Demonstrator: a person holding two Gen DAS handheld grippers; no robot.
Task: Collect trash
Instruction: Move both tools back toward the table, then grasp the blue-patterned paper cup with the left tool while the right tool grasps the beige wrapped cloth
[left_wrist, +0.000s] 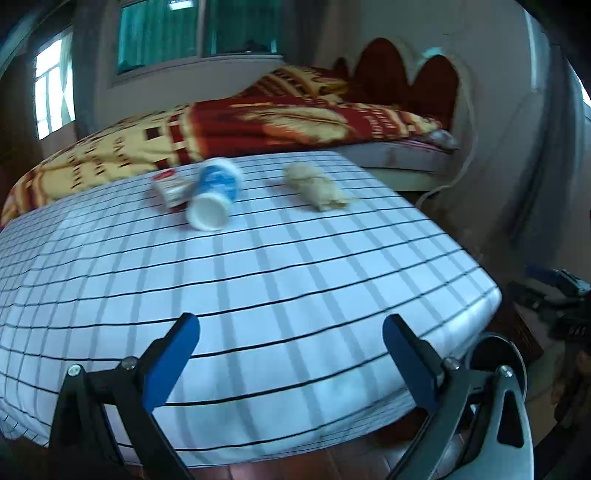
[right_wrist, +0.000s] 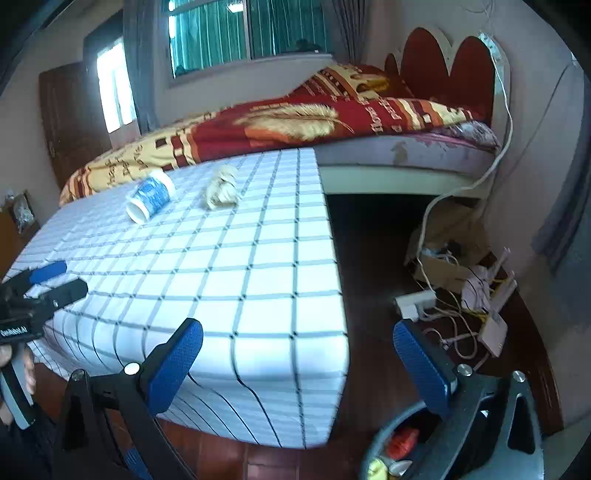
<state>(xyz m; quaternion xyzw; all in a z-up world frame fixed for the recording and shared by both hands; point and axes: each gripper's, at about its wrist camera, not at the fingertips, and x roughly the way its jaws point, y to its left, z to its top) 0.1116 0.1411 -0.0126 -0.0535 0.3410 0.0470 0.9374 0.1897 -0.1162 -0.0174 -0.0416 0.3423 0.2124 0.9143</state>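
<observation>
Two grippers, left gripper and right gripper, hang wide-jawed, empty

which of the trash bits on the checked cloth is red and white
The small packet, leftmost, touching the blue-and-white cup; the crumpled wad is beige.

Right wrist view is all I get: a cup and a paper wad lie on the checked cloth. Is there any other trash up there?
Observer: Yes. The left wrist view shows a small red-and-white packet lying close against the left side of the blue-and-white cup, which hides it from you.
Operator: Is the left gripper free to take it?
Observer: The left gripper has its jaws wide open with nothing between them. It is over the near edge of the checked cloth, well short of the packet.
</observation>
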